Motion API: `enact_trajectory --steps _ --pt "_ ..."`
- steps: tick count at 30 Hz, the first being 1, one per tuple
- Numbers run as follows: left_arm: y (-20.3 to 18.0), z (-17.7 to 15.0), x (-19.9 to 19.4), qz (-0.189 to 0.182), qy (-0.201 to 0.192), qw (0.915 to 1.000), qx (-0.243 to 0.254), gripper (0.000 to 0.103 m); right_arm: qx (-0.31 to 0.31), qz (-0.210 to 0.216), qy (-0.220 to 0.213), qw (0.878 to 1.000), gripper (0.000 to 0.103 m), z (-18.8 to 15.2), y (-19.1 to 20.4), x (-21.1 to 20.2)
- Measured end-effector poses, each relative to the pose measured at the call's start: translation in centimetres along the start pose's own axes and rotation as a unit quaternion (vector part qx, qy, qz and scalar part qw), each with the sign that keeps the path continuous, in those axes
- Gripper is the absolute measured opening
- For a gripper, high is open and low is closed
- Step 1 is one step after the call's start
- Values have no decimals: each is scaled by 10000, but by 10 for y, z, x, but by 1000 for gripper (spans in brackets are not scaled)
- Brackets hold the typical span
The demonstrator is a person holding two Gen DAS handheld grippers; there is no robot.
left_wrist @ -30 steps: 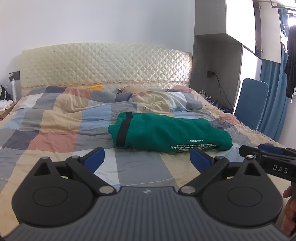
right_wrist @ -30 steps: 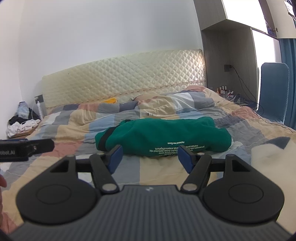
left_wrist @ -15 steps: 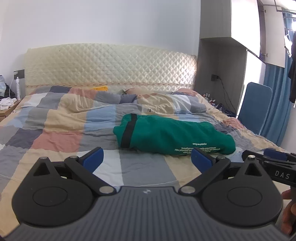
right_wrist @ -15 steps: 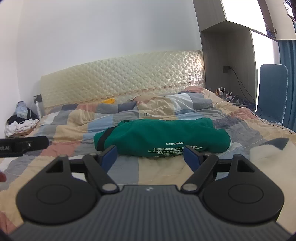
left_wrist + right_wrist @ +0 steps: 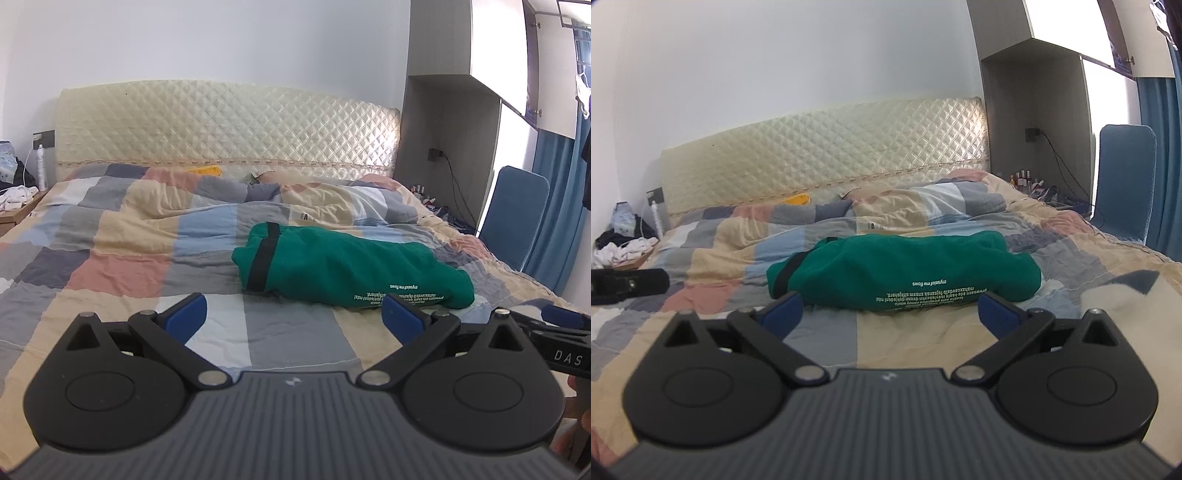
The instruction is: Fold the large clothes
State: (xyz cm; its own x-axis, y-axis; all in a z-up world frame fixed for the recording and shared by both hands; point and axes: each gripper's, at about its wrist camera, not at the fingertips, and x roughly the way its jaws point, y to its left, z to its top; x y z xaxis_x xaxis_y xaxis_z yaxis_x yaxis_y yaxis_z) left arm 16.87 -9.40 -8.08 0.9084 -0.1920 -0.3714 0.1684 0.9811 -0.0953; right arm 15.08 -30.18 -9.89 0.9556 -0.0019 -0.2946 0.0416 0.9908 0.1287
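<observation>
Green sweatshirt [image 5: 351, 269] lying bundled lengthwise mid-bed on the patchwork quilt [image 5: 122, 236]. Left gripper [image 5: 293, 319] and right gripper [image 5: 891, 313] both spread wide, holding nothing, short of it. Could be folded already or waiting on a spread-out, hard to say.

Green garment [image 5: 343, 267] lies bunched lengthwise on the patchwork quilt [image 5: 122, 240].

Green garment [image 5: 351, 269] lies bundled, perhaps folded, on quilt [image 5: 110, 266].
</observation>
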Motion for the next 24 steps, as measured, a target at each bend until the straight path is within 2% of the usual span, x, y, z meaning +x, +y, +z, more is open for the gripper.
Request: enact_trajectory --steps 12,24 --pt "-5 -3 3 -8 141 9998 109 102 -200 17 -62 9998 103 -1 6 -2" --pt "-2 -5 0 22 46 10000 64 102 -229 18 -63 9997 103 -1 6 -1"
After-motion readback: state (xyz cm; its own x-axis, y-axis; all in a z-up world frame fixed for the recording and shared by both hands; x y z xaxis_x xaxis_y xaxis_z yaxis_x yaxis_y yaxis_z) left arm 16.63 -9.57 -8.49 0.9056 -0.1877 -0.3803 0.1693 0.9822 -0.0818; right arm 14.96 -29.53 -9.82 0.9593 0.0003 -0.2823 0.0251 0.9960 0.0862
